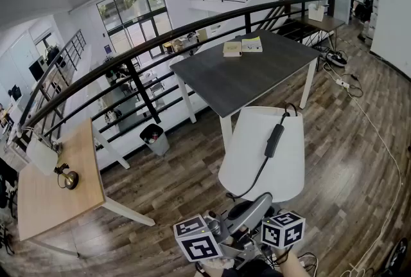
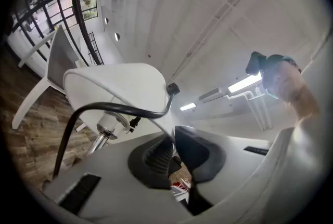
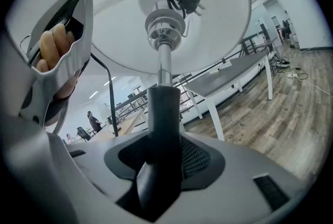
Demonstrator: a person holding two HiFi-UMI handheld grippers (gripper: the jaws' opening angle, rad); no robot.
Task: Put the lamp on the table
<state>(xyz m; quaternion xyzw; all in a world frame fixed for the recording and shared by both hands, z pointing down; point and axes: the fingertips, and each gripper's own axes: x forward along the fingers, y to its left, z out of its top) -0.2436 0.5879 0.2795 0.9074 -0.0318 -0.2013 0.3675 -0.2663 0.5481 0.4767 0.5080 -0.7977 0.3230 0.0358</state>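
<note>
Right gripper [image 3: 164, 129] clamped on lamp [image 1: 247, 147] stem, shade above (white); left gripper [image 2: 173, 140] pinching shade rim

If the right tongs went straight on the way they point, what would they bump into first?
The right gripper's tongs are shut on the lamp's pole, which runs straight ahead. Sliding along it, they would probably meet the silver socket first, with the inside of the white shade just behind it.

I see my left gripper [image 2: 174, 151] and right gripper [image 3: 164, 158]: pale grey shells, dark ribbed fingers [image 3: 195, 158], cubes [image 1: 198, 238] bearing black-and-white square markers.
</note>
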